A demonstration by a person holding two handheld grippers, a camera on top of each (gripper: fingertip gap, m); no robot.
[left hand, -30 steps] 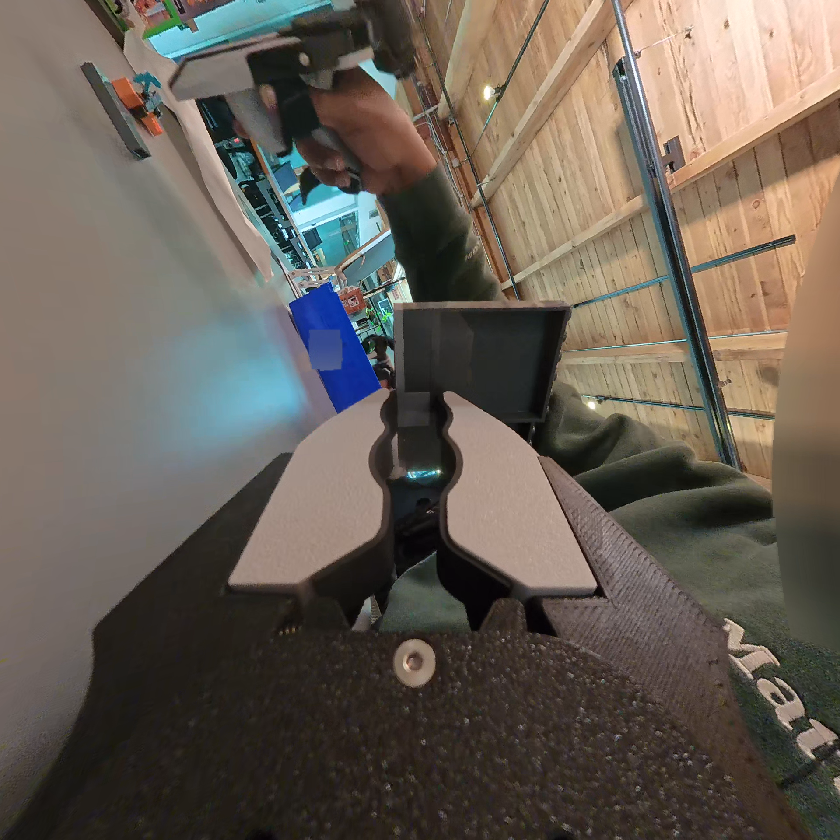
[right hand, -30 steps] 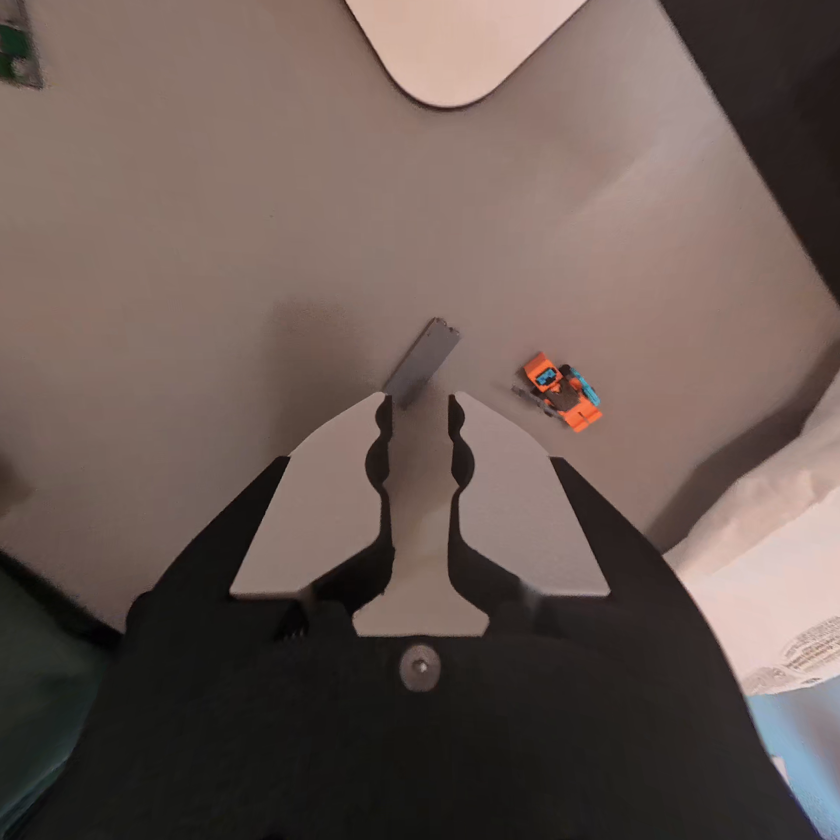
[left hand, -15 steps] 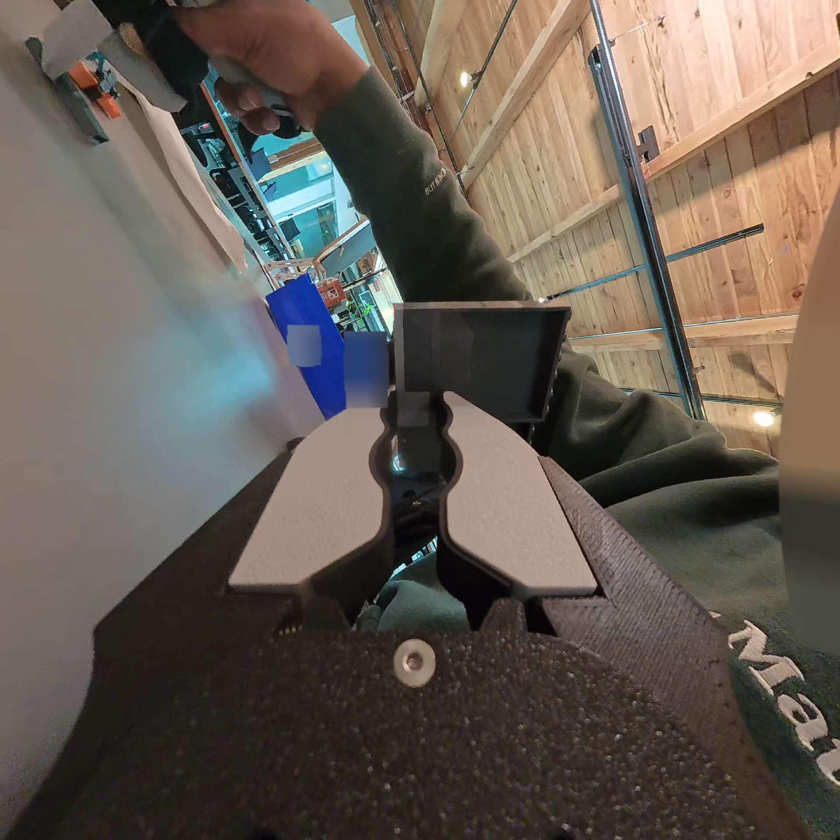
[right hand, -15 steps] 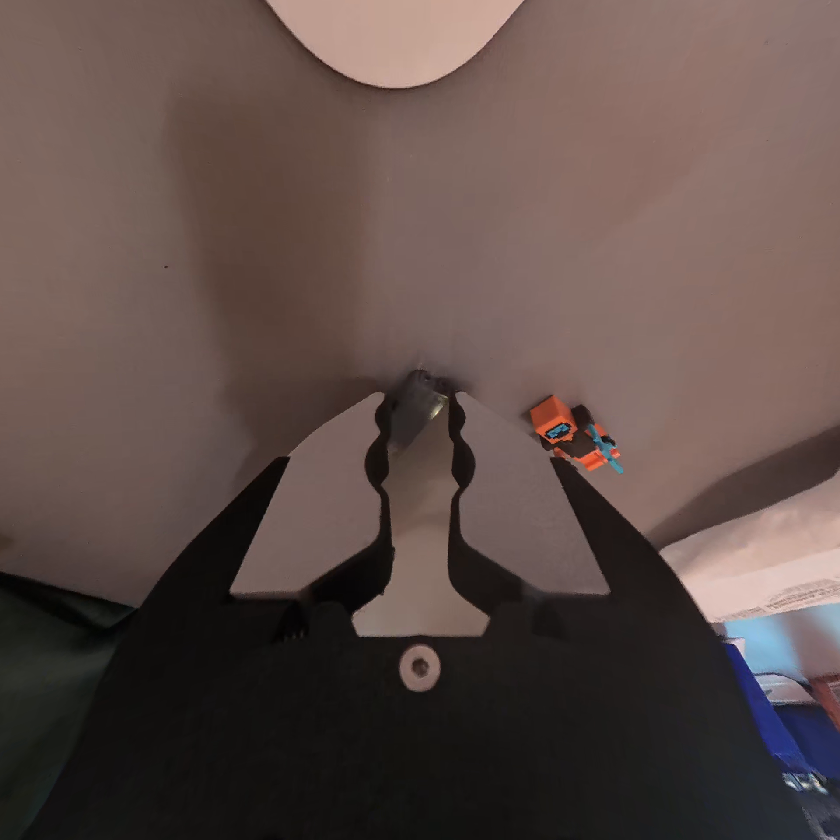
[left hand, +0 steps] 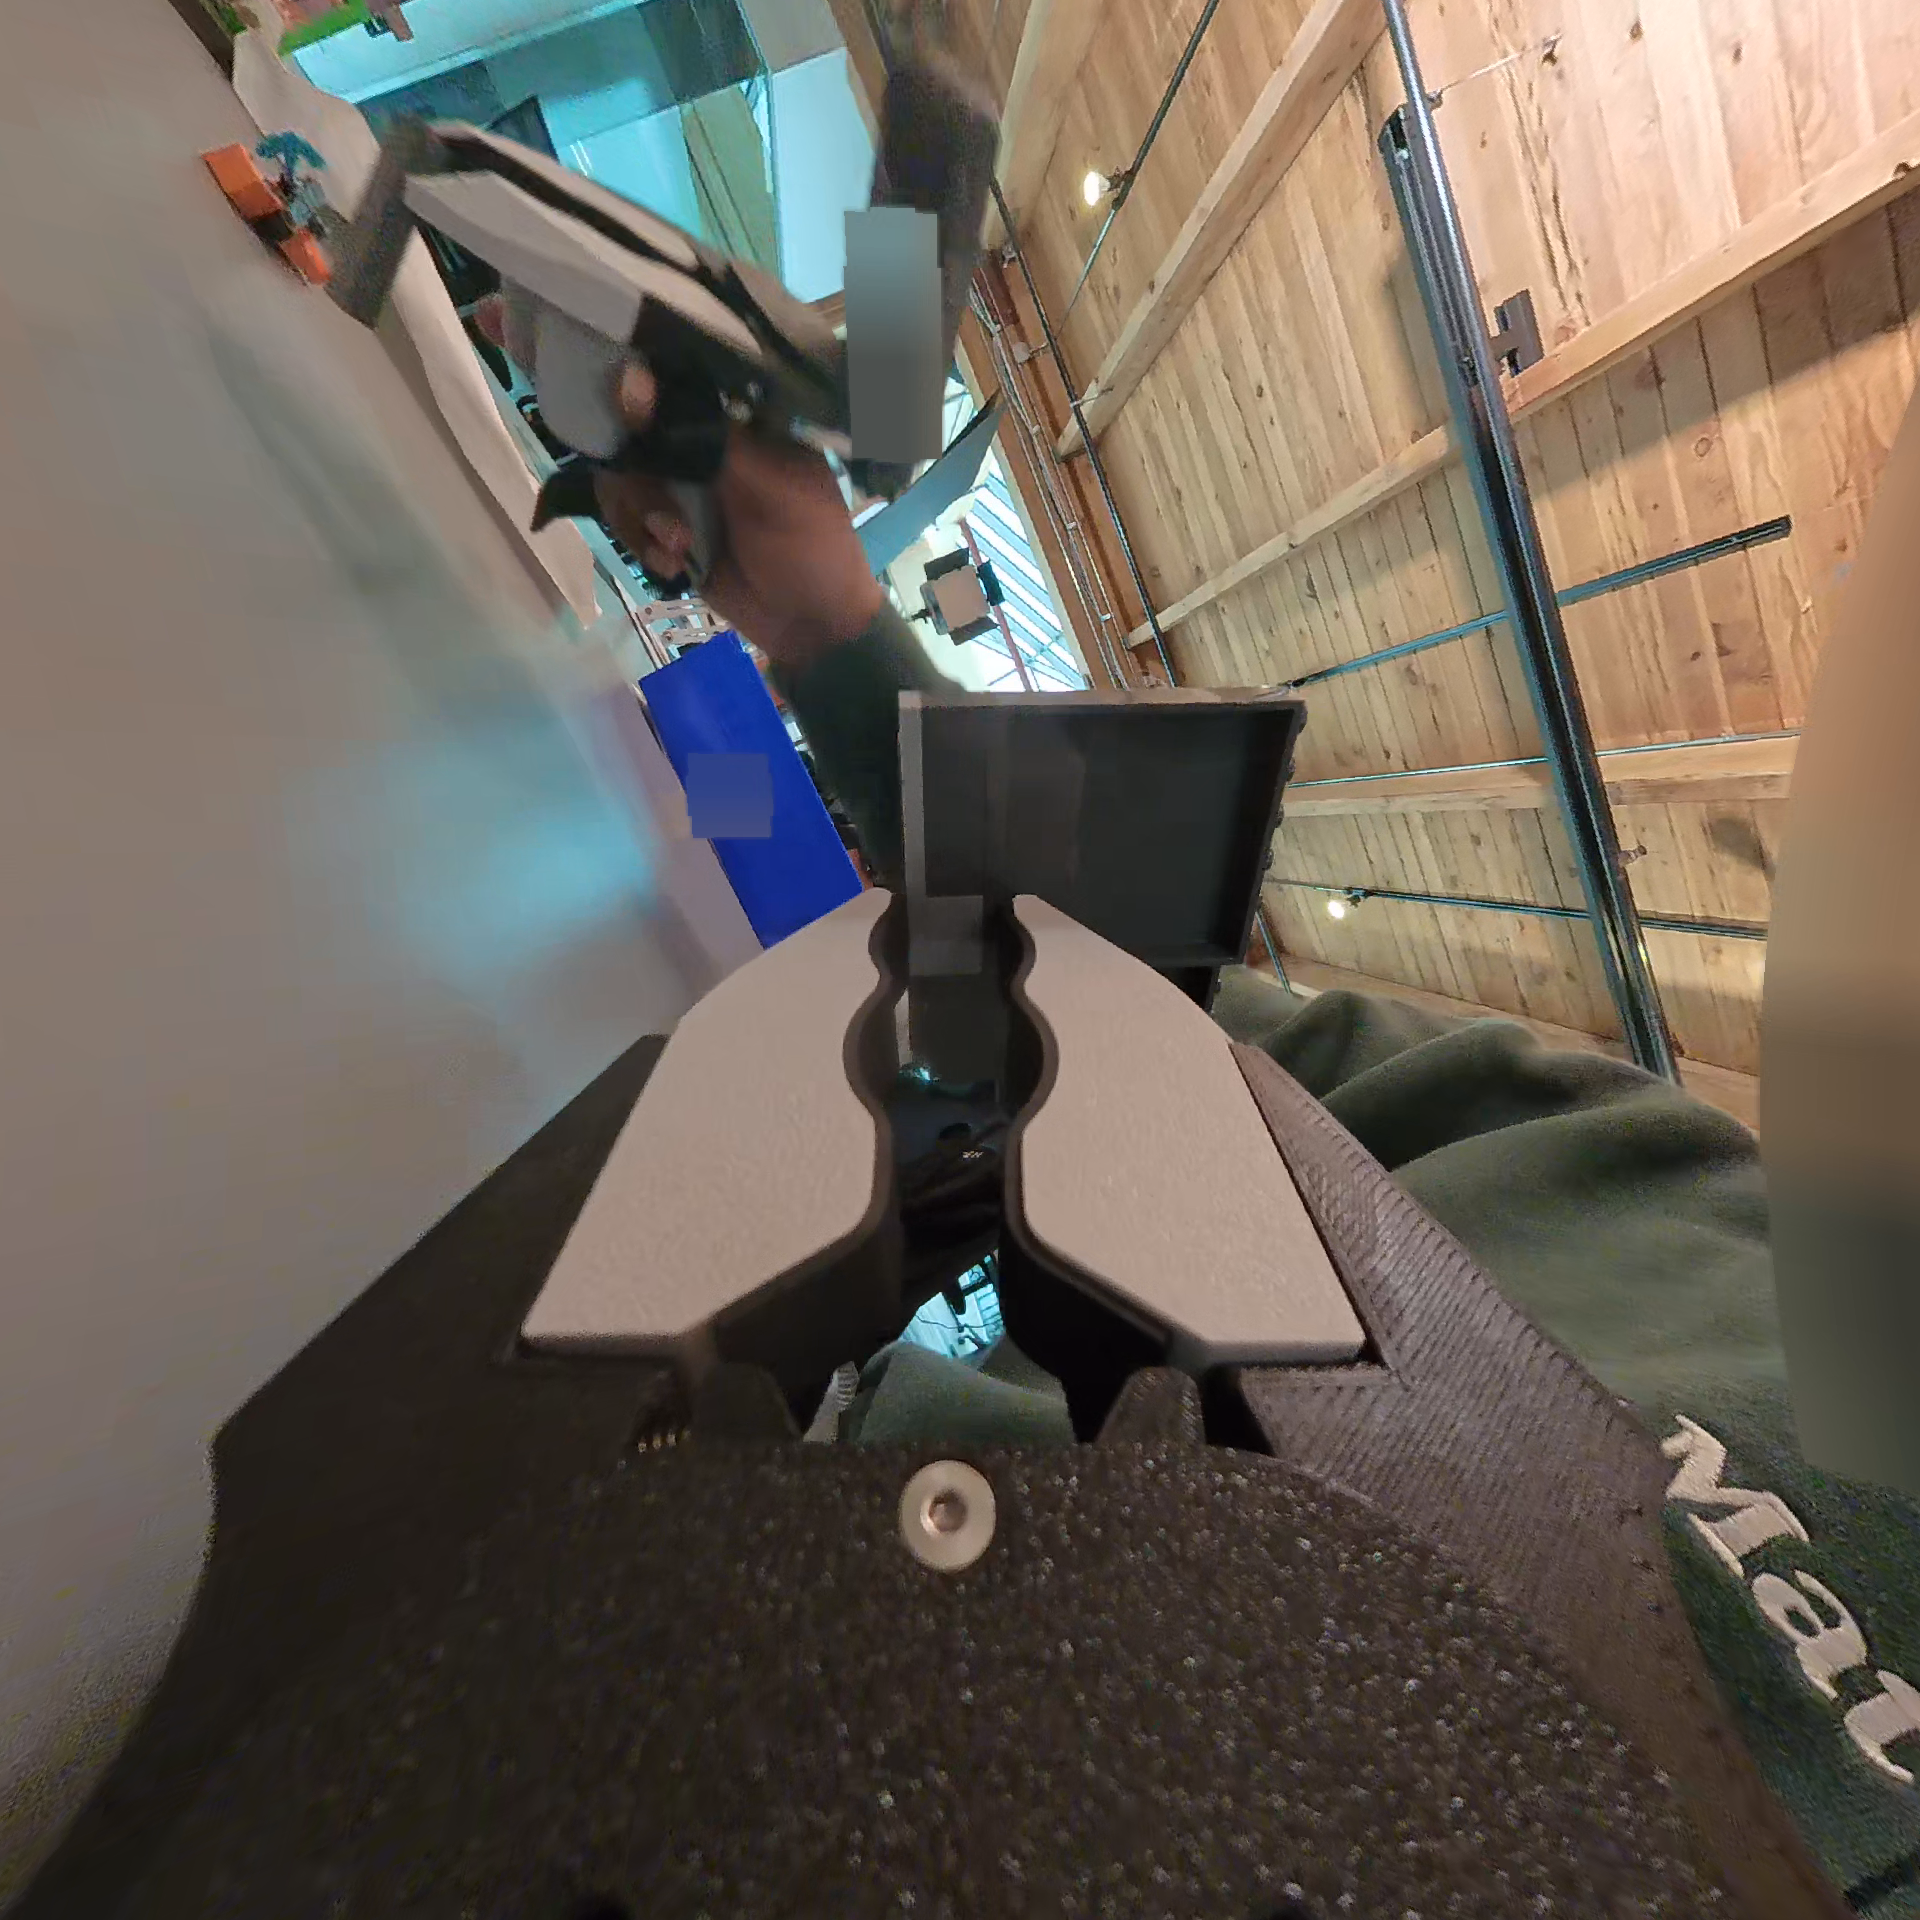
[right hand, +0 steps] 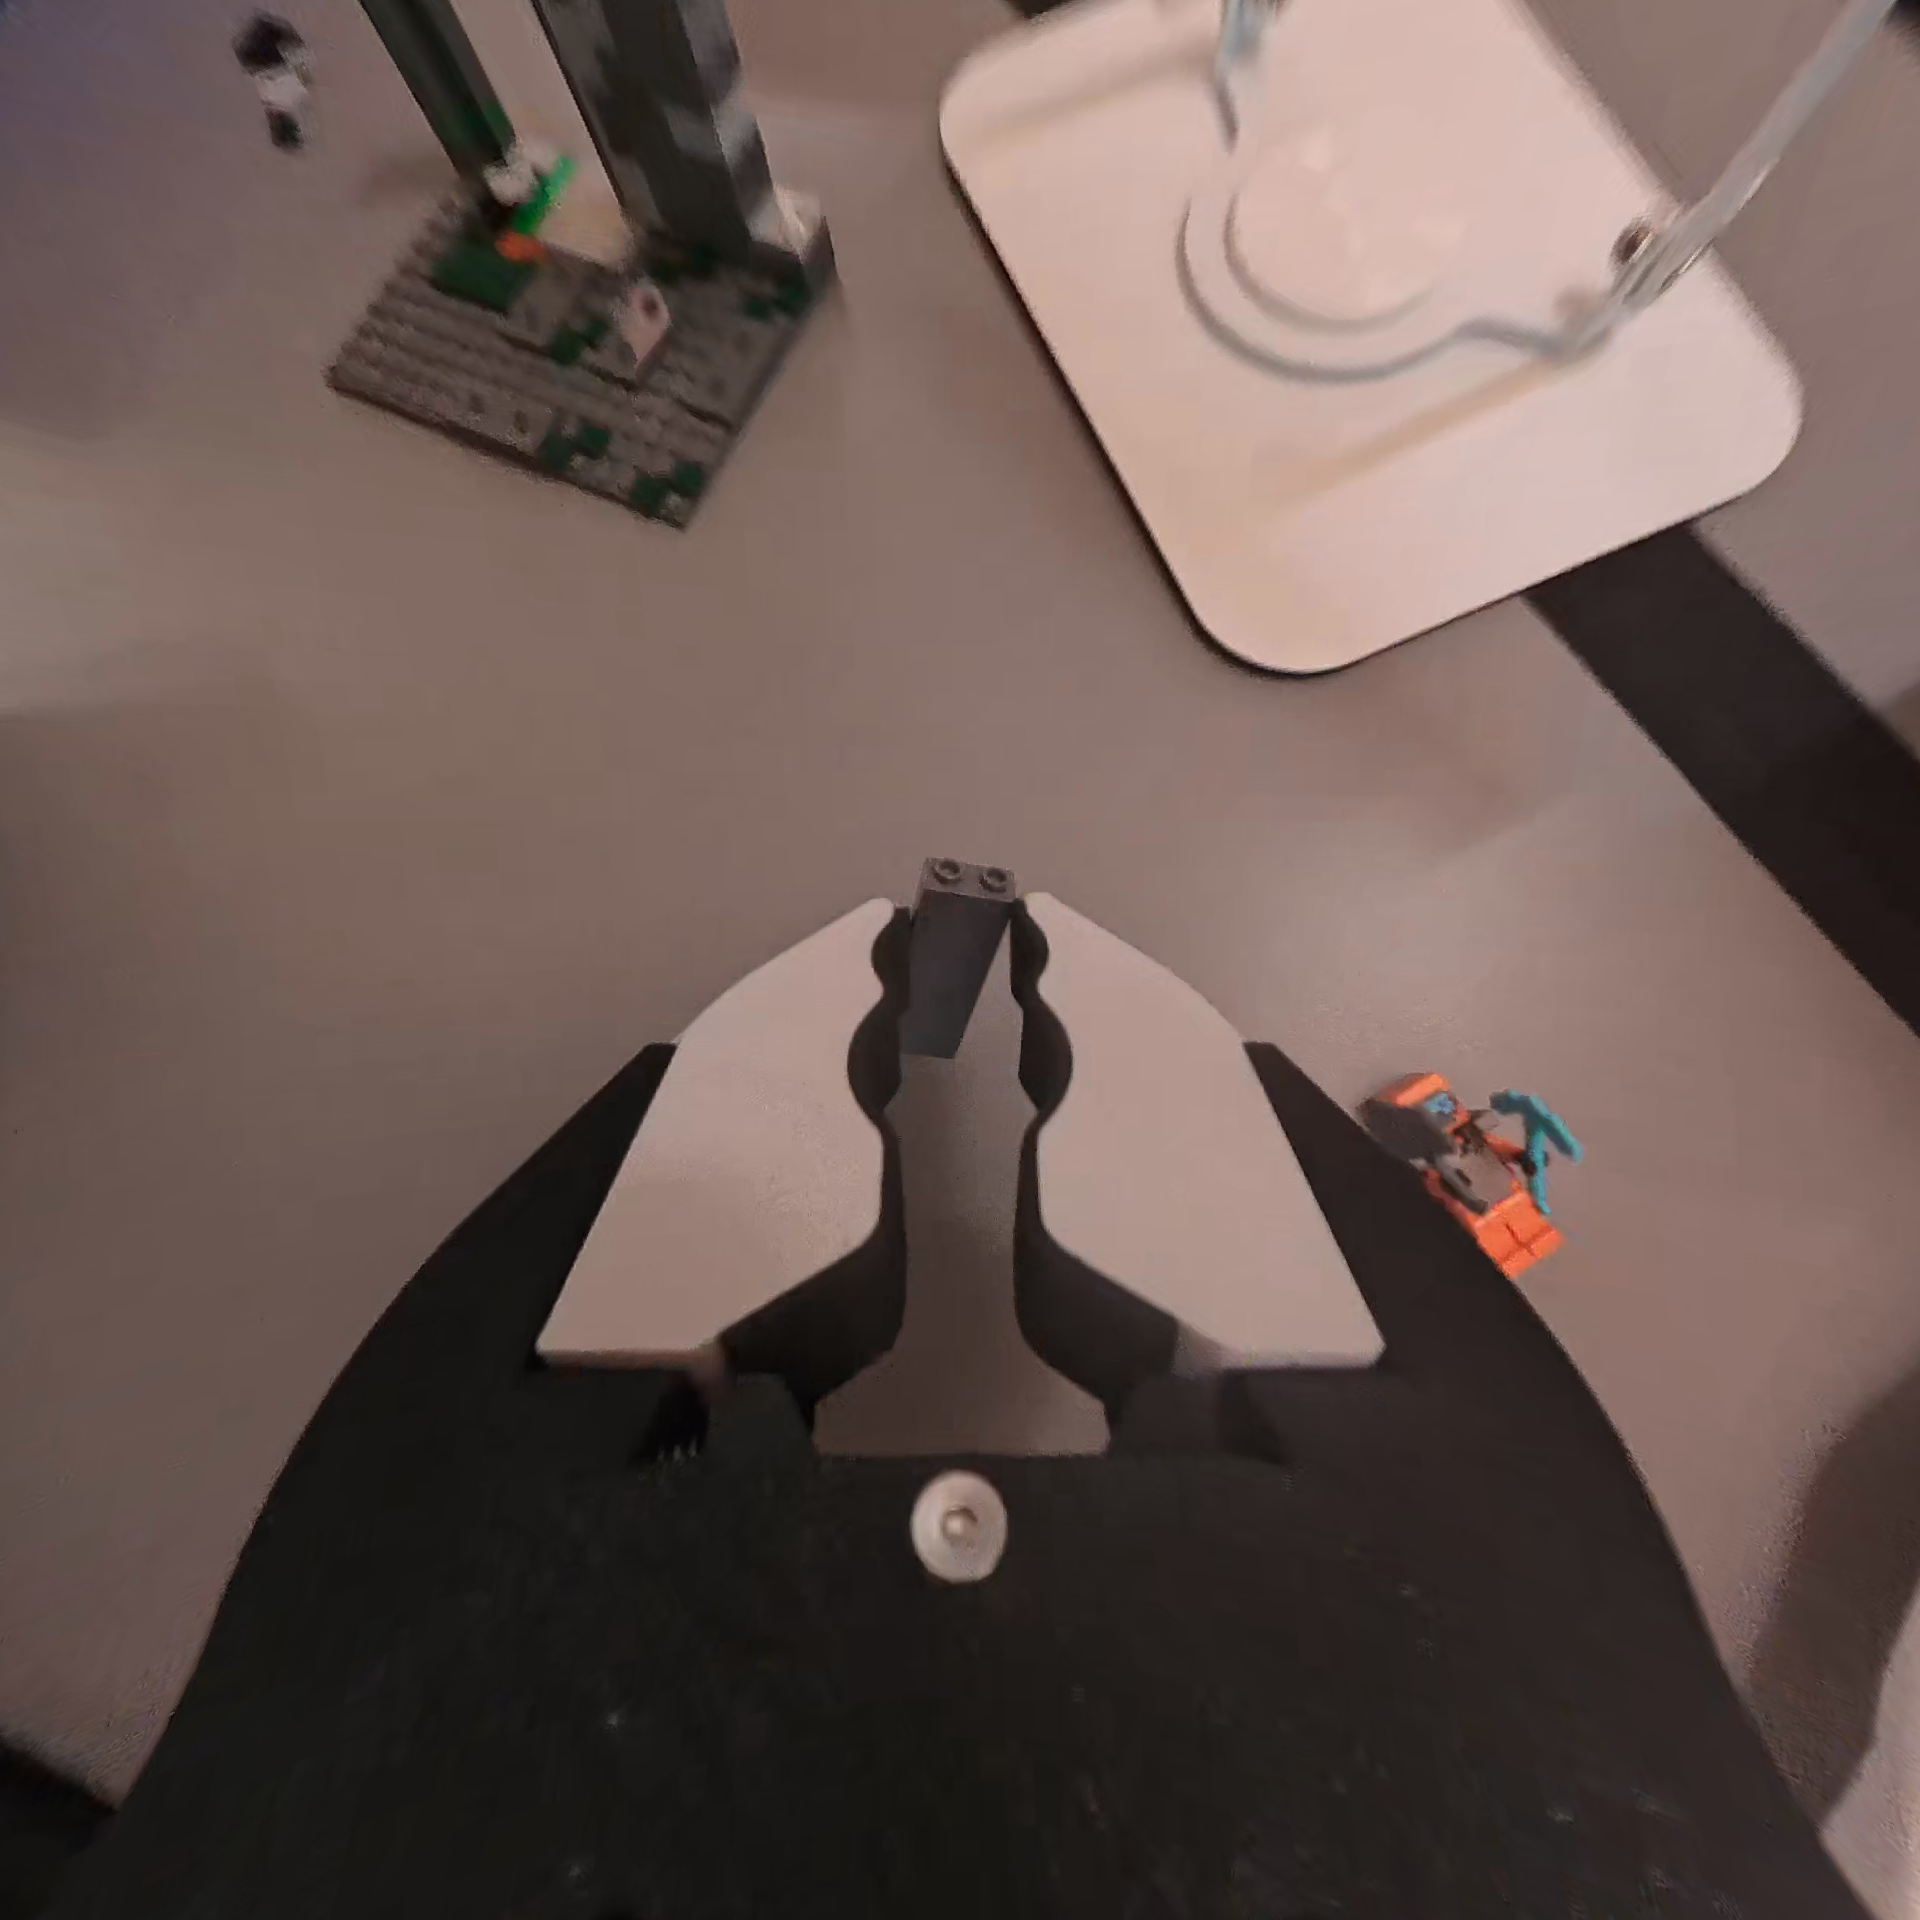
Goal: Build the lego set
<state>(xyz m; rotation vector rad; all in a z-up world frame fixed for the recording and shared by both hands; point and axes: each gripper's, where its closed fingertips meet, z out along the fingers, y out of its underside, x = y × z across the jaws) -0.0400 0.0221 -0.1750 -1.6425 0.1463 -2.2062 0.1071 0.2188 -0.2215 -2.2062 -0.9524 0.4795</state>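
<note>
My right gripper (right hand: 956,909) is shut on a long dark grey brick (right hand: 951,961) and holds it above the table (right hand: 468,831), studs pointing away. The lego build (right hand: 582,343), a grey baseplate with green bits and two tall dark pillars, stands far left. My left gripper (left hand: 951,914) is shut on a large dark grey box-like lego piece (left hand: 1101,821), held in the air beside the table. In the left wrist view the right gripper (left hand: 416,192) shows far off, blurred, with the long brick (left hand: 369,249) in it.
An orange minifigure with a teal tool (right hand: 1475,1174) lies on the table right of my right gripper; it also shows in the left wrist view (left hand: 270,197). A white stand base (right hand: 1351,436) with a clear hoop sits far right. A small black-and-white figure (right hand: 278,88) stands far left. The left gripper's tips are roughly 25 cm from the right gripper's. It is some 20 cm from my right tips to the lego build (right hand: 582,343).
My right gripper went down onto the long grey brick lying on the table, shut on it and lifted it, tilting toward the build. My left gripper kept hold of its piece.
</note>
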